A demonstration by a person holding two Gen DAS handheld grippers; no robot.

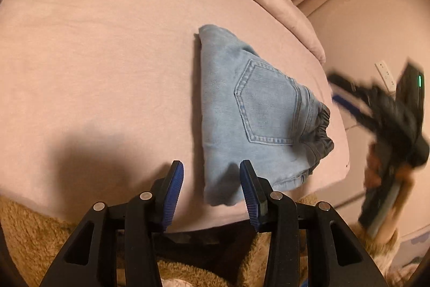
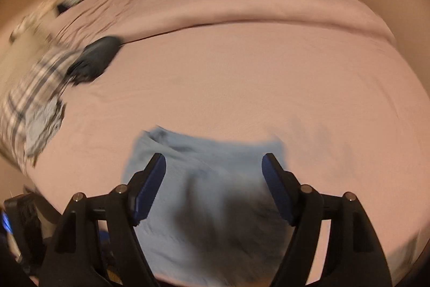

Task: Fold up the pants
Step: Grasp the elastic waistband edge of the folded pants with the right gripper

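- I see the folded pants [image 1: 250,112] lying flat on the bed [image 1: 107,58], near its edge.
- My left tongs [image 1: 212,176] stand part open, empty, straddling the pants' near corner.
- My right tongs [image 2: 213,168] gape wide above the pants, gripping nothing.

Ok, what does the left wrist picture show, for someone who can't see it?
Light blue denim pants, folded into a small bundle with a back pocket facing up, lie on a pink bed sheet. The left hand-held gripper sits in front of them, its blue-padded jaws open and holding nothing. The right hand-held gripper is a dark blur at the right edge.
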